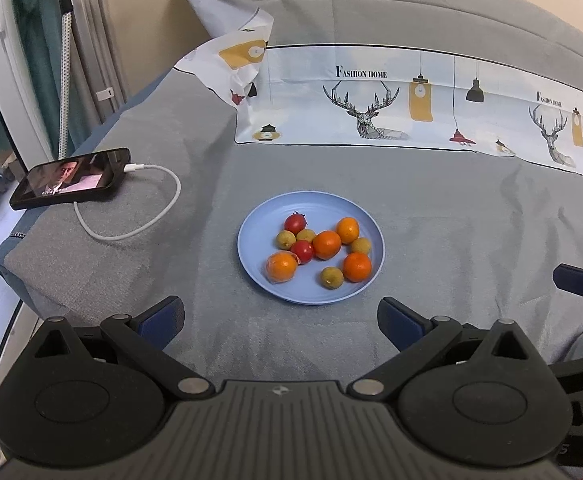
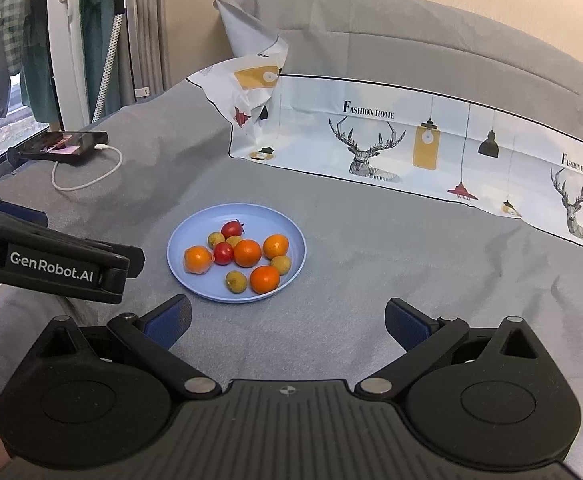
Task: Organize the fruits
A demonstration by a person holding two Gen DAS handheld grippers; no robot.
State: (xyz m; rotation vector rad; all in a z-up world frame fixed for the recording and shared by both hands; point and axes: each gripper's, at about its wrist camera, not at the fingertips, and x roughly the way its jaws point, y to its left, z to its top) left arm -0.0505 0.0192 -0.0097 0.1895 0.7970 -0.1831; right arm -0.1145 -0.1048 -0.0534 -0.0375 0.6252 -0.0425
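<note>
Blue plate [image 1: 251,256] sits near the middle of the grey bed cover [image 1: 471,240], holding all the fruit: four oranges [image 1: 326,244], two red tomatoes [image 1: 302,251] and four small yellow-green fruits [image 1: 332,277], possibly longans, though the view is too coarse to be sure. One orange [image 1: 281,267] at the plate's left side appears to be in clear wrap. Both tomatoes lie toward the plate's left and far part, touching neighbouring fruit.

Neither tool holds anything. The left gripper [image 1: 281,320] hovers over the cover at the plate's near edge, jaws spread wide. The right gripper [image 2: 287,322] is likewise spread apart, just right of the plate's near edge.

A phone [image 1: 71,178] with a white cable [image 1: 143,224] lies at the cover's left edge. A printed deer cloth [image 1: 371,100] runs along the far side.
</note>
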